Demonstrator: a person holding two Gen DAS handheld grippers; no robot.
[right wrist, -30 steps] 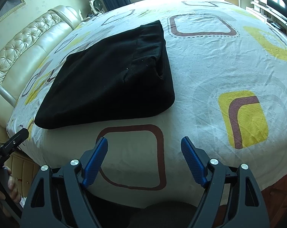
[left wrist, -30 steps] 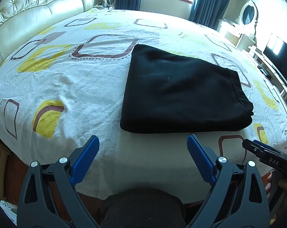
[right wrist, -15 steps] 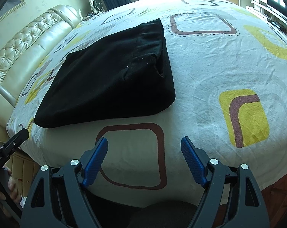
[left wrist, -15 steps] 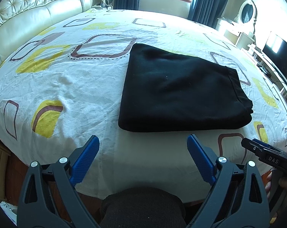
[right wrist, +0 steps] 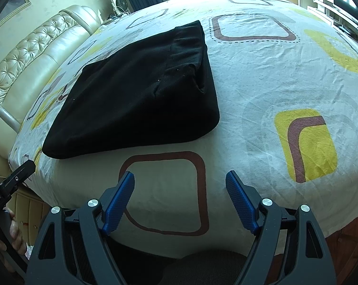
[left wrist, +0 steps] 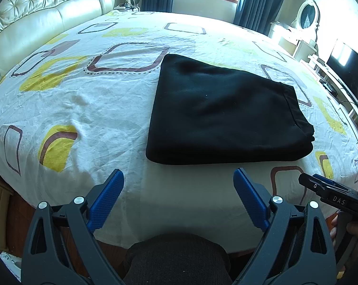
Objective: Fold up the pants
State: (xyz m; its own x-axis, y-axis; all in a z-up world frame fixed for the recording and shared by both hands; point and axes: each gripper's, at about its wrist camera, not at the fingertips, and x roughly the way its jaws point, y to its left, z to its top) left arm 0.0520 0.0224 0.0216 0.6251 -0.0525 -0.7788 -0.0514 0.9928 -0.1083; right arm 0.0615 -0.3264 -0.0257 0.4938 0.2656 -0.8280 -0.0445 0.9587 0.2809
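Pants: the black pants [left wrist: 224,111] lie on the bed [left wrist: 84,99], already a compact rectangle.
Claws: your left claw [left wrist: 179,199] and right claw [right wrist: 180,196] hover wide, empty, near the pants' closest edge.
Left: probably nothing; underlayers hidden.

White letters "DAS" are showing on the black body of the right hand-held gripper [left wrist: 330,191]; other print is unreadable.

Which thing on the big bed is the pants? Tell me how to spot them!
Find the big bed with its white sheet of yellow and brown squares. The pants lie on it, folded into a thick flat rectangle. They are the only plain black thing there.
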